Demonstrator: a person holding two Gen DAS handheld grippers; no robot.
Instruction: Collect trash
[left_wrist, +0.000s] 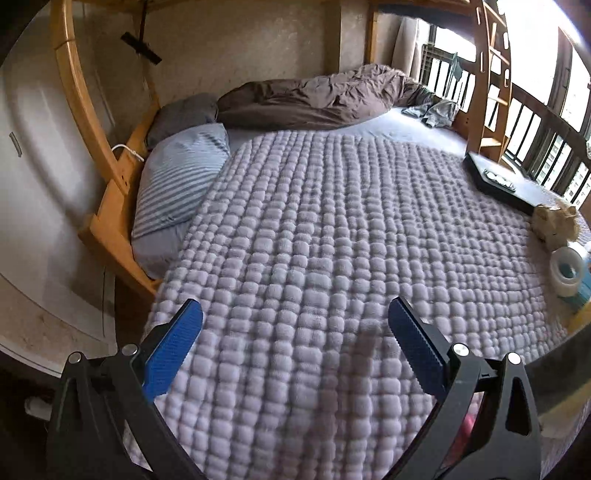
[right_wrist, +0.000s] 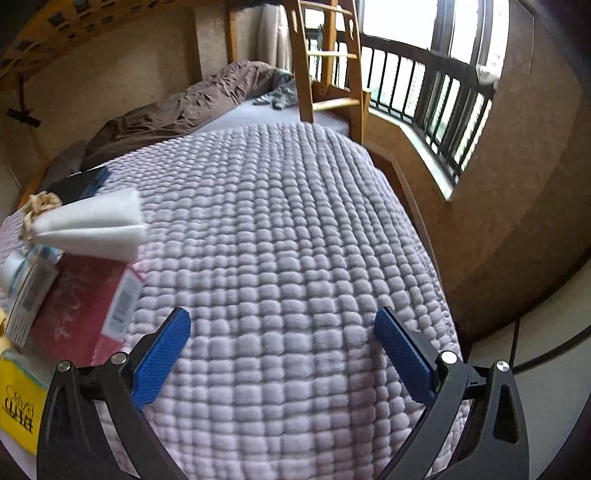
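Note:
Trash lies in a cluster on a lilac bubble-textured blanket (left_wrist: 314, 229) on a bed. In the right wrist view, at the left, I see white foam wedges (right_wrist: 92, 225), a red packet (right_wrist: 81, 306), a blue-and-white box (right_wrist: 29, 291), a crumpled beige wrapper (right_wrist: 38, 206) and a yellow bag (right_wrist: 18, 398). In the left wrist view, at the right edge, the beige wrapper (left_wrist: 556, 221) and a roll of tape (left_wrist: 567, 271) show. My left gripper (left_wrist: 295, 332) is open and empty above the blanket. My right gripper (right_wrist: 282, 339) is open and empty, right of the cluster.
A black tray-like box (left_wrist: 506, 181) lies on the blanket beyond the trash. Striped pillow (left_wrist: 177, 181), grey pillow and brown duvet (left_wrist: 314, 96) sit at the bed's head. A wooden ladder (right_wrist: 325, 66) stands at the bed's far side. A railed window (right_wrist: 443, 99) is at right.

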